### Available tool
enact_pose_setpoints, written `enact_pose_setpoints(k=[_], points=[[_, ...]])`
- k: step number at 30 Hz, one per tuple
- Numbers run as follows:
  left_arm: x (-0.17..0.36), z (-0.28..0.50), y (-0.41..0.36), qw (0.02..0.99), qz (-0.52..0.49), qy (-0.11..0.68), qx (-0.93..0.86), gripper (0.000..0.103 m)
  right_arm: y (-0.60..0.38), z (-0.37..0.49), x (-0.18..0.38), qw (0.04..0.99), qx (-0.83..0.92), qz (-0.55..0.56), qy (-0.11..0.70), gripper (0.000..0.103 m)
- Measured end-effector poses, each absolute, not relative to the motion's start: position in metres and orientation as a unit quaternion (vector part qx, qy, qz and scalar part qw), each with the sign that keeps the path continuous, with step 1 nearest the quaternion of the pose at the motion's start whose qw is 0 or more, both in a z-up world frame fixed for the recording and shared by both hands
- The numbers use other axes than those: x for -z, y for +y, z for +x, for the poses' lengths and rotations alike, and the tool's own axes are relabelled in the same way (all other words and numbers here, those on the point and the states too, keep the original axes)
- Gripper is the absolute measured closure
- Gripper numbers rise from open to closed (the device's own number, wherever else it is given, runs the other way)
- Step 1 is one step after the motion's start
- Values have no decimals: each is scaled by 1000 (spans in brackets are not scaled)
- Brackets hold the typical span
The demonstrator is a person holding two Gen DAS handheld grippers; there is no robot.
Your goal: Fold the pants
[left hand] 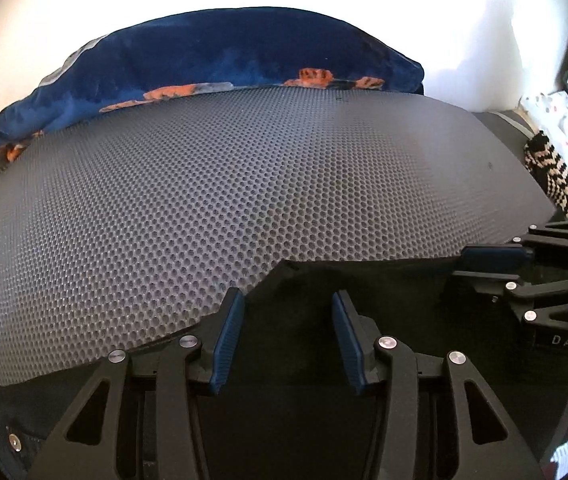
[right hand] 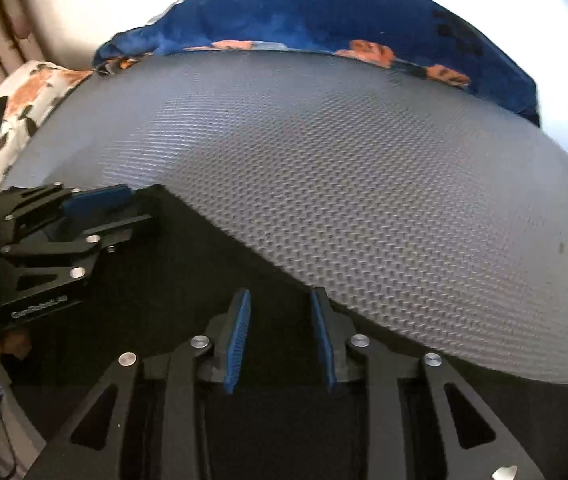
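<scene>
Black pants sat right under both sets of jaws, spread flat on the near part of the grey honeycomb mat. Left gripper had its jaws released, blue pads spread with dark fabric showing between them, nothing pinched. Right gripper looked the same: jaws apart over the cloth, holding nothing. Each wrist view caught the other tool off to its side, low over the pants' far edge; whether it touched the fabric could not be told. Pants edge ran diagonally across the mat in the right wrist view, with one corner near the left gripper. Beyond the mat's far side lay a blue blanket with orange patches. A striped knit item and white dotted cloth lay off the mat's right edge, and a floral cloth off its left.
</scene>
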State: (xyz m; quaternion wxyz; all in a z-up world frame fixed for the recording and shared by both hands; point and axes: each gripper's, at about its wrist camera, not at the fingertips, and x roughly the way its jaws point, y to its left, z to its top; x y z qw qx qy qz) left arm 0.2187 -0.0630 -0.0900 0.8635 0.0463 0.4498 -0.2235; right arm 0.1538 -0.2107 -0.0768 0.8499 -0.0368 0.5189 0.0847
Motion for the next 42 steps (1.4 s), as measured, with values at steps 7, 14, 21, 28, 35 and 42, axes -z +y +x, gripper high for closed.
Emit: enact_pose_setpoints(k=[7, 14, 21, 28, 35, 42], points=[[75, 194, -34, 872, 44, 454, 179, 55, -205, 132, 73, 849, -89, -43, 518, 73], [63, 150, 22, 884, 36, 450, 119, 55, -233, 123, 69, 858, -59, -4, 511, 72], [77, 135, 63, 880, 2, 465, 92, 55, -300, 95, 72, 858, 10, 19, 514, 75], [78, 137, 55, 882, 7, 466, 76, 48, -389, 48, 65, 840, 118, 65, 525, 71], [62, 116, 33, 882, 6, 456, 117, 47, -485, -45, 40, 820, 185, 220, 494, 71], [64, 101, 1, 872, 5, 465, 154, 45, -529, -121, 48, 787, 220, 349, 459, 68]])
